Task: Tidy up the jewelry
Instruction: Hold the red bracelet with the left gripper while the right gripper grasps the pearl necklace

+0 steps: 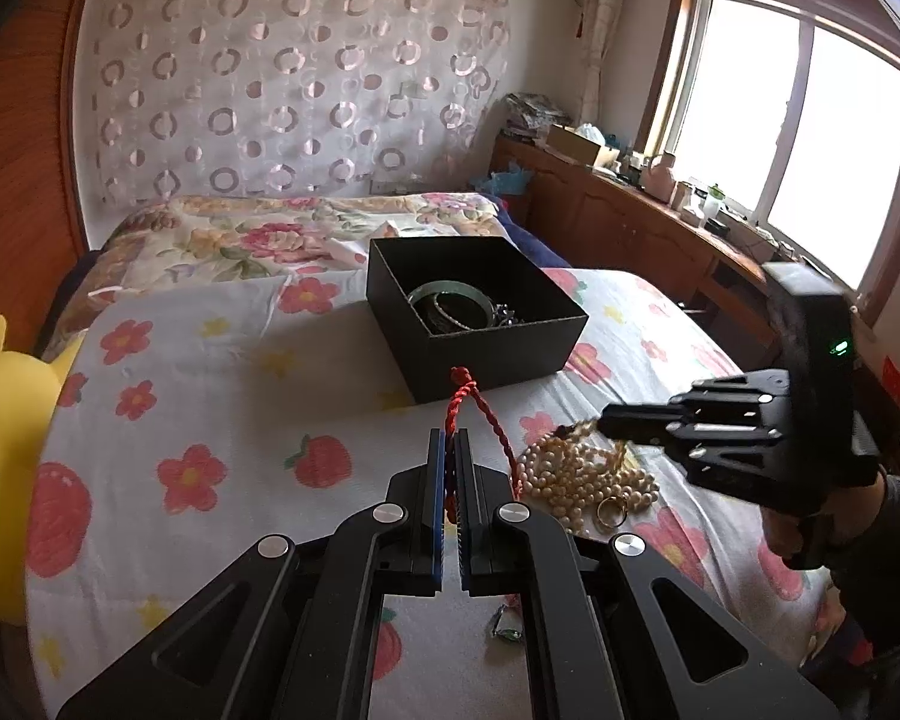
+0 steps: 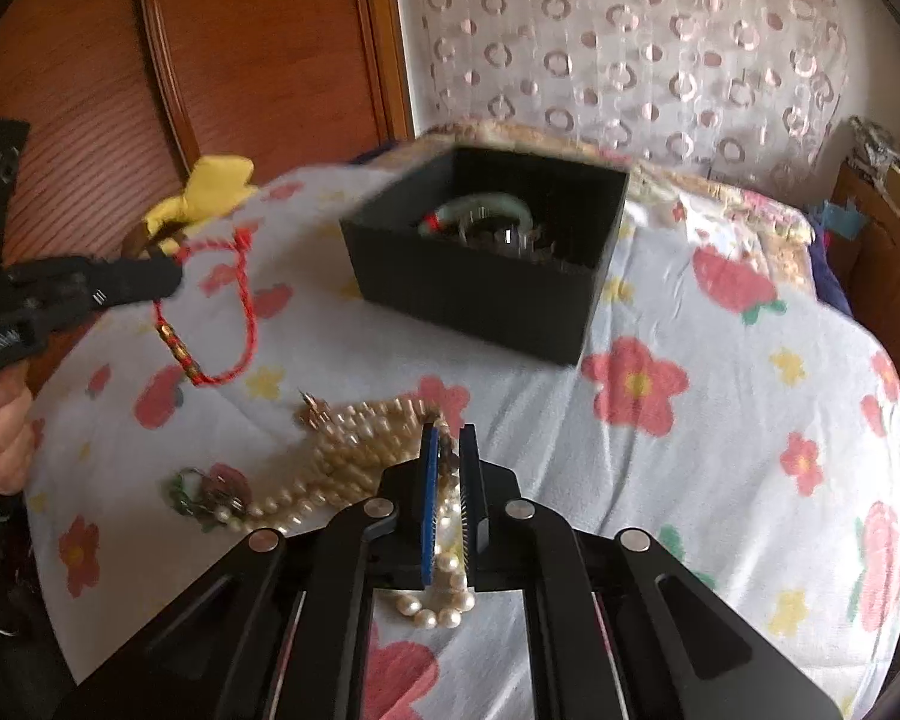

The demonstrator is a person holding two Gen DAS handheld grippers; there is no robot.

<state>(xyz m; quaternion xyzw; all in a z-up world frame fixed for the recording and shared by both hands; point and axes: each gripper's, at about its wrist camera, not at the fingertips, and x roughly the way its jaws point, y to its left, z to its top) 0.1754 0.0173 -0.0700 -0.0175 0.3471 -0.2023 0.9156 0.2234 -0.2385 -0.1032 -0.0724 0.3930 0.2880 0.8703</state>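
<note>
Floral bedsheet (image 1: 210, 360) carries an open black box (image 1: 480, 324) already holding bangles; the left gripper (image 1: 450, 450) pinches a limp red cord bracelet (image 2: 234, 306) aloft. The right gripper (image 2: 448, 450), fingers narrow, closes on the pearl necklace (image 2: 342, 450) heaped nearby; slippery, best pinched mid-strand.

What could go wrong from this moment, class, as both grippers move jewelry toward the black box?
1. The red cord bracelet hangs loose from the left gripper; it might slip out or snag the black box rim.
2. The right gripper sits in the tangled pearl necklace; lifting may drag the gold ring along.
</note>
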